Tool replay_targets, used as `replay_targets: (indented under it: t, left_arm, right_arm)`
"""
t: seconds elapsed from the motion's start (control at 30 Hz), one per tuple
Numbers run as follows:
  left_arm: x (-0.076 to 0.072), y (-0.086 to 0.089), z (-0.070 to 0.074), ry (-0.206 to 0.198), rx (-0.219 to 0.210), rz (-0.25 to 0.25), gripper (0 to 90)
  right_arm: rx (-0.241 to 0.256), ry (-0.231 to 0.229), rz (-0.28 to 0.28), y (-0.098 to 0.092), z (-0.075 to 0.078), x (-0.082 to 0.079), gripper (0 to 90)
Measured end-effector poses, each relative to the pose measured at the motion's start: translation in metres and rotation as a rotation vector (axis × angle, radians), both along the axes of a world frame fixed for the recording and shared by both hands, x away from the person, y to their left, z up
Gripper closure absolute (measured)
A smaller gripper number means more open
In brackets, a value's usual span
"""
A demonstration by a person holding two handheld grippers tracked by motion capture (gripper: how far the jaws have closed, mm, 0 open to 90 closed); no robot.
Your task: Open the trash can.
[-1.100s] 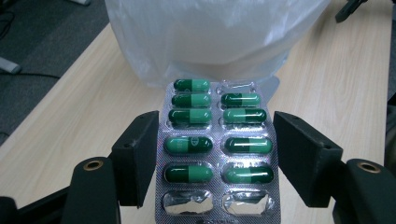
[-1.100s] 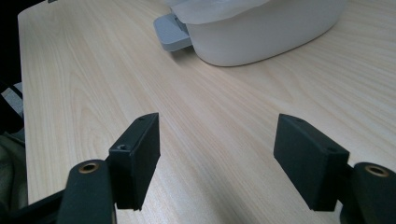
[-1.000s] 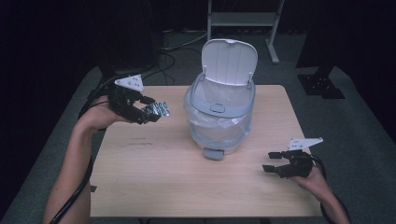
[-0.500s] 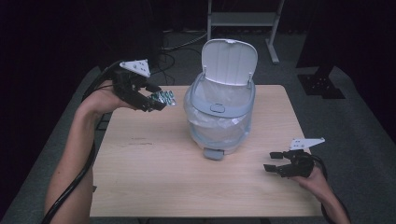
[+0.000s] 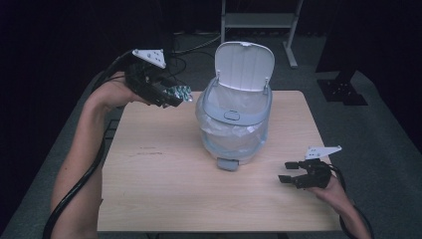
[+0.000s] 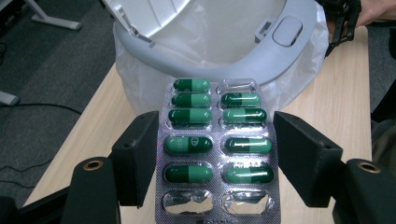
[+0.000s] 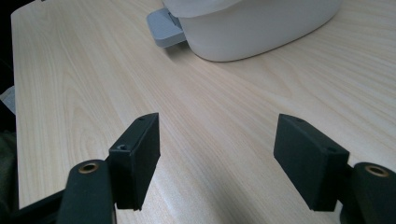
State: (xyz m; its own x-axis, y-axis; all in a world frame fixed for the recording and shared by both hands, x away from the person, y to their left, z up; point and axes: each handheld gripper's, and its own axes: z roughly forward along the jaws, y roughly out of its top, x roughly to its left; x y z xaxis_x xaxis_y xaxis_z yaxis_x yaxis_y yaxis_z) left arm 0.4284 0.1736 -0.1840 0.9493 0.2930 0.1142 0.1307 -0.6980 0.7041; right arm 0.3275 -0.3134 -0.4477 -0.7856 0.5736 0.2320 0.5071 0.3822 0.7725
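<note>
Left gripper (image 5: 171,94) clamps my blister pack of green capsules (image 6: 217,144), raised just left of the open pedal bin (image 5: 234,124). Carry step now; next I push over the rim and release. Right gripper (image 5: 291,172) idles agape on the table (image 5: 164,194).

The pill pack (image 6: 217,149) is a flat silver sheet with two rows of green pills under clear bubbles. Nine pills are in it. Two bubbles at the near end are torn open, and one at the far end is empty. It is up in the air, just beside the open white bin (image 5: 234,122).
</note>
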Motion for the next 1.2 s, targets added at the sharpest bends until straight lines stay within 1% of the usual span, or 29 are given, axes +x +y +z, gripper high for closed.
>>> replay_targets:
  t: [0.1, 0.23, 0.3, 0.33, 0.43, 0.63, 0.83, 0.9, 1.03, 1.2]
  left_arm:
    - [0.002, -0.004, 0.004, -0.002, 0.004, -0.006, 33.1]
    - [0.006, -0.009, 0.010, -0.004, 0.002, -0.014, 33.2]
    - [0.008, -0.011, 0.013, -0.007, 0.009, -0.020, 33.2]
    - [0.010, -0.014, 0.014, -0.006, 0.005, -0.021, 33.2]
    - [0.013, -0.020, 0.018, -0.011, 0.017, -0.034, 33.2]
    - [0.018, -0.035, 0.022, -0.007, 0.019, -0.056, 33.1]
    - [0.020, -0.046, 0.028, -0.009, 0.019, -0.072, 33.2]
    - [0.021, -0.050, 0.030, -0.012, 0.029, -0.073, 33.2]
    - [0.024, -0.057, 0.033, -0.012, 0.032, -0.081, 33.2]
    - [0.029, -0.067, 0.032, -0.010, 0.031, -0.097, 33.1]
  right_arm:
    - [-0.002, 0.006, -0.002, -0.001, 0.000, 0.000, 30.4]
    - [0.007, -0.001, -0.007, -0.004, 0.001, 0.000, 30.4]
    - [0.006, -0.004, -0.008, -0.005, 0.002, 0.001, 30.4]
    - [0.008, -0.003, -0.009, -0.005, 0.002, 0.001, 30.4]
    - [0.005, -0.005, -0.010, -0.006, 0.002, 0.001, 30.4]
    - [0.003, -0.006, -0.009, -0.007, 0.002, 0.001, 30.4]
    - [0.005, -0.009, -0.009, -0.007, 0.003, 0.000, 30.4]
    - [0.002, -0.012, -0.007, -0.007, 0.003, 0.000, 30.4]
    - [0.003, -0.015, -0.005, -0.007, 0.004, -0.001, 30.4]
    - [0.002, -0.014, -0.002, -0.007, 0.004, 0.000, 30.4]
